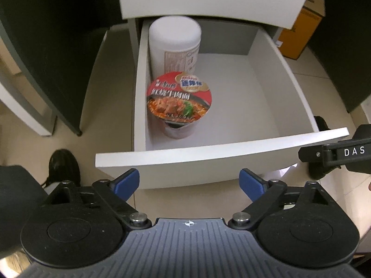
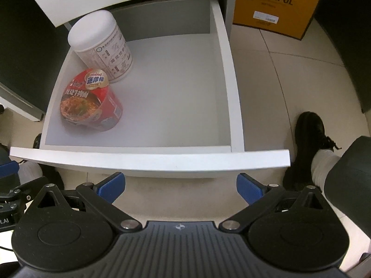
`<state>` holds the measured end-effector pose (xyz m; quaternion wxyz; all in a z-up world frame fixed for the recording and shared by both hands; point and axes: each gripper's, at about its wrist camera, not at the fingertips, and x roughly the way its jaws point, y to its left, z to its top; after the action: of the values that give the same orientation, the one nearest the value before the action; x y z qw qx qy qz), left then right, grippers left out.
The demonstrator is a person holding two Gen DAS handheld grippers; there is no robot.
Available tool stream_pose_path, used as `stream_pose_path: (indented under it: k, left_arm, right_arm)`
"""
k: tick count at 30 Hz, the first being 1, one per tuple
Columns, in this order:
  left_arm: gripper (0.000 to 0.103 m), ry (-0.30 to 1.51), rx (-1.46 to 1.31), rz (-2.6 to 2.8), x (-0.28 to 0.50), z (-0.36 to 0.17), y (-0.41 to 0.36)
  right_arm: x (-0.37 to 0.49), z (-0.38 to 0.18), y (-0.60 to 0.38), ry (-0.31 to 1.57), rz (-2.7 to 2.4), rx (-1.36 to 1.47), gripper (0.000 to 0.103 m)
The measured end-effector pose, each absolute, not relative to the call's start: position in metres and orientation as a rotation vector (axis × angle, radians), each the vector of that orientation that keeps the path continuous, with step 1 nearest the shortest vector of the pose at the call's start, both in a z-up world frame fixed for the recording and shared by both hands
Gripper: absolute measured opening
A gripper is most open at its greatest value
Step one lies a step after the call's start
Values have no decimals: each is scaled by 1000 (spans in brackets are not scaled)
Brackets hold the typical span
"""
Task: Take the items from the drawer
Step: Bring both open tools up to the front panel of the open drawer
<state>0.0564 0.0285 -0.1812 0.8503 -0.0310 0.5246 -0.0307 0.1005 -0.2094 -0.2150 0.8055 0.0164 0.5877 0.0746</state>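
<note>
Drawer (image 1: 220, 143) stands pulled open ahead of the left gripper (image 1: 189, 181), front panel just beyond the fingertips. The blue pads (image 1: 128, 180) are spread wide apart with nothing between them. Inside, toward the left wall as seen from this gripper, a red noodle cup (image 1: 179, 103) stands upright, lid facing up; lid print is blurred and only partly legible. Directly behind it stands a white canister (image 1: 175, 44), its lower front hidden by the cup and its top reaching near the closed drawer front above. At far right, part of the right gripper (image 1: 336, 154) enters the picture, cut off by the edge; its jaws cannot be judged from here. A black shoe (image 1: 63, 164) shows low left, partly masked by the gripper body. An orange box (image 1: 301, 30) is largely hidden behind the cabinet.

Right wrist view: the right gripper (image 2: 180, 185) hangs just short of the drawer (image 2: 150, 156) front, fingers wide apart and holding nothing. The noodle cup (image 2: 90, 102) lies ahead and to the left, near the left wall, appearing tilted under lens distortion. The canister (image 2: 102, 46) sits just behind it; contact between them cannot be confirmed. Its label text is too small to read. The orange box (image 2: 278, 4), marked CHEERFUL, stands beyond the drawer's right side, top cropped. A black shoe (image 2: 308, 139) rests right of the gripper. At lower left, a fragment of the left gripper (image 2: 9, 169) is cut off.
</note>
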Motion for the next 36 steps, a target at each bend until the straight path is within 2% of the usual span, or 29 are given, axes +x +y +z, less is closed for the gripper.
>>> stream_pose_path:
  k: [7, 16, 36]
  left_arm:
    - [85, 1095, -89, -41, 63, -191, 30]
    - [86, 1053, -154, -1, 68, -192, 35]
    - [86, 964, -83, -33, 100, -198, 36]
  right_arm:
    - [101, -221, -201, 1253, 157, 28, 102]
    - [105, -221, -200, 1199, 156, 21, 102]
    - [135, -220, -195, 1079, 143, 20, 102]
